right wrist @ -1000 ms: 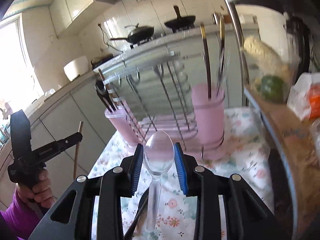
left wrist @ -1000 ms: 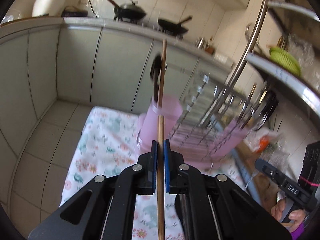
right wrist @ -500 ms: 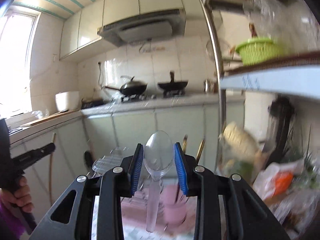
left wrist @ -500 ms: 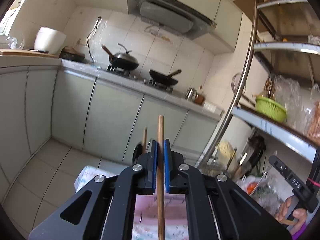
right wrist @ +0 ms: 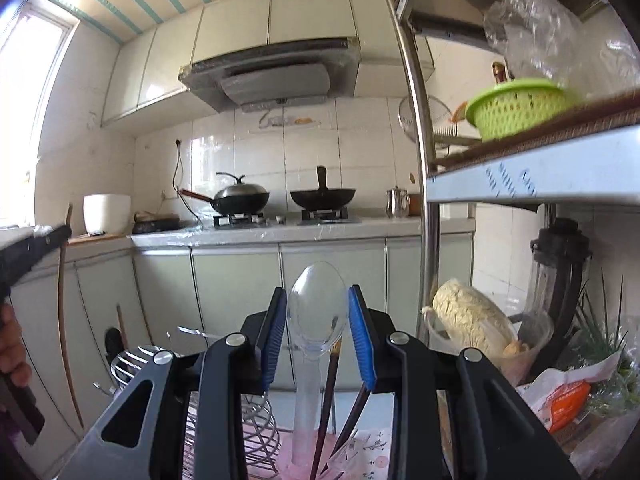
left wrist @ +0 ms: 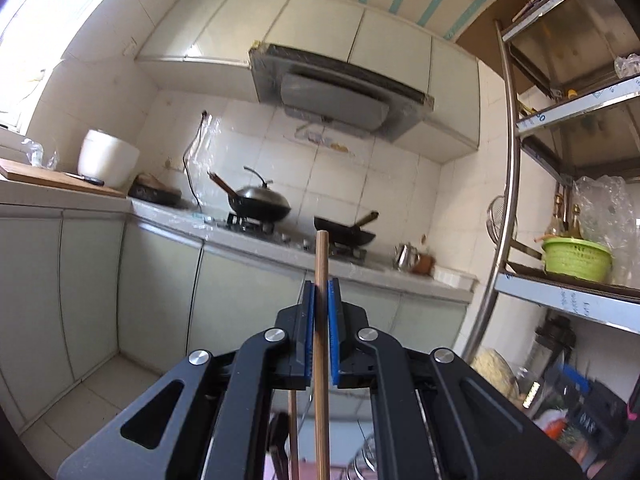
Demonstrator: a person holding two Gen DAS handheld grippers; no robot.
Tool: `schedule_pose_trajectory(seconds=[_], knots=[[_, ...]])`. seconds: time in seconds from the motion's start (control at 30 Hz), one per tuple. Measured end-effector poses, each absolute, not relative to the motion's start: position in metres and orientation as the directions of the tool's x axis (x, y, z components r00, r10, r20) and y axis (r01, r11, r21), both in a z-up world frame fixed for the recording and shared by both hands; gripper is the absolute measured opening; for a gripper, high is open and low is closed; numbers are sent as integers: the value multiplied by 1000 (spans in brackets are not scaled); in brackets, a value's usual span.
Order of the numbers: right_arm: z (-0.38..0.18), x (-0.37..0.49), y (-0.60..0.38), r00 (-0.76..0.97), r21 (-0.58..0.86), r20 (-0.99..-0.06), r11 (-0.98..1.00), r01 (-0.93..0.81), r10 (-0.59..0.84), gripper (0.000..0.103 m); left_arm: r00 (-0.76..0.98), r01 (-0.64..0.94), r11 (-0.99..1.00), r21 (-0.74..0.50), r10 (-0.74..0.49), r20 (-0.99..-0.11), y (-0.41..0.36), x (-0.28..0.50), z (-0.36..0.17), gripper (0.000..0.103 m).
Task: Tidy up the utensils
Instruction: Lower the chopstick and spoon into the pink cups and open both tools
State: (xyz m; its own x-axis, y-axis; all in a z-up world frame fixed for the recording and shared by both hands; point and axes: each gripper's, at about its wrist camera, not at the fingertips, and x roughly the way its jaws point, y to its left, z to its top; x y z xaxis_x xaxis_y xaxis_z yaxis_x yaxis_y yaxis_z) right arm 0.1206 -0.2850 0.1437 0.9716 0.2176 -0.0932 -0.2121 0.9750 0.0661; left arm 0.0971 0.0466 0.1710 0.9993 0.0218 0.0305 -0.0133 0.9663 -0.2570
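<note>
Here, left gripper [left wrist: 319, 304] clamping upright wooden chopstick [left wrist: 321, 344] between blue pads, tip poking out at 12 o'clock. Right gripper [right wrist: 317, 332] gripping bowl of clear plastic spoon [right wrist: 316, 316], jaws standing about half open, handle hanging toward 6 o'clock. Dark chopsticks [right wrist: 328, 396] standing in pink cup [right wrist: 296, 456] directly beneath spoon handle. Wire rack [right wrist: 252, 432] sitting at 8 o'clock. Steel shelf post [right wrist: 424, 184] rising at 2 o'clock; green basket [right wrist: 516, 106] sitting on shelf. Woks sitting on stove beyond.

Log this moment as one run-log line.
left gripper: shut on chopstick | right gripper: shut on clear spoon | both point level at stove wall | pink cup below right
</note>
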Motion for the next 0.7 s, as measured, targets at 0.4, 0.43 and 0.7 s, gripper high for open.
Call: schedule_pose_trajectory(seconds=[0.4, 0.43, 0.7], knots=[[115, 137, -271, 967, 1, -144, 978, -211, 209, 31, 972, -114, 973, -199, 151, 179, 35, 128, 145, 5], [113, 138, -270, 966, -1, -152, 977, -214, 211, 31, 975, -111, 974, -196, 144, 167, 34, 131, 140, 5], [92, 142, -263, 939, -25, -256, 969, -246, 232, 31, 997, -68, 982, -179, 75, 35, 32, 124, 102, 6]])
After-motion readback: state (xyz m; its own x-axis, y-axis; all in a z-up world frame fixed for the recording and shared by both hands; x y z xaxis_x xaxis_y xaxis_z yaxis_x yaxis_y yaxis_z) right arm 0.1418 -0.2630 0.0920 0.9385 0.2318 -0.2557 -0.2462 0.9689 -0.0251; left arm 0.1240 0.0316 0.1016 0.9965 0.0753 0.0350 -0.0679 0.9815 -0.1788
